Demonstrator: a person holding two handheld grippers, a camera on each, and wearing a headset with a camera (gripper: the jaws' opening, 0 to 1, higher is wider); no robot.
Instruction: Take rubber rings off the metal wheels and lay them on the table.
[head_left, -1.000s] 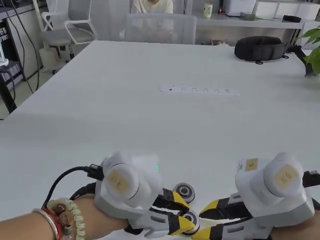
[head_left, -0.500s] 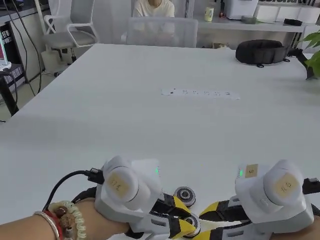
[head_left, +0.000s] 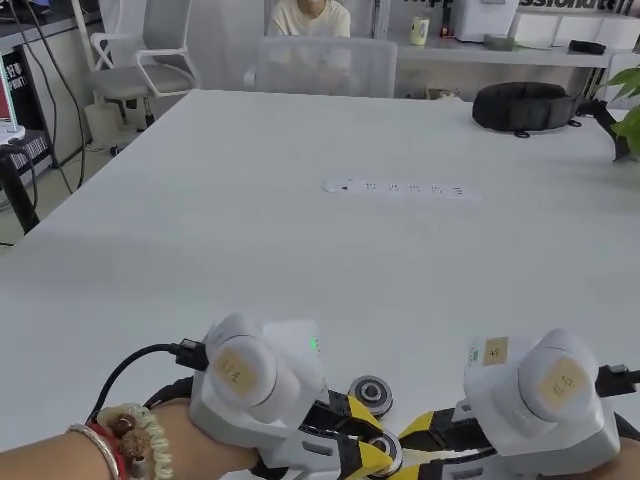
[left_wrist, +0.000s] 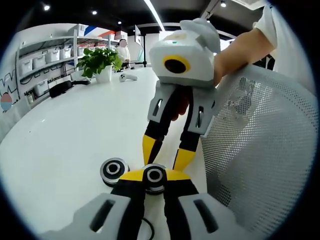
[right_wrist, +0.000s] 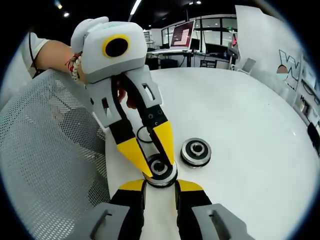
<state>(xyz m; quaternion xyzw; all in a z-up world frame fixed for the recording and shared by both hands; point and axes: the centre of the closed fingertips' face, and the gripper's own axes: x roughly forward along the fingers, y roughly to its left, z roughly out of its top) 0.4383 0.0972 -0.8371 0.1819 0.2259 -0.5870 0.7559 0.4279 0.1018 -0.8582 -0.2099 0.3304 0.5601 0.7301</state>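
Observation:
My left gripper is shut on a small metal wheel with a dark rubber ring, holding it just above the white table at the near edge. My right gripper faces it from the other side. Its yellow jaws stand open, one on each side of that wheel's rim. A second wheel, also ringed, lies flat on the table just beyond the held one and shows again in the right gripper view.
A white power strip lies mid-table. A black round bag and a plant sit at the far right. A grey chair stands behind the table, and a mesh chair back is close beside the grippers.
The right gripper has edged slightly closer to the held wheel. The head camera has tilted a little. The left gripper keeps its hold.

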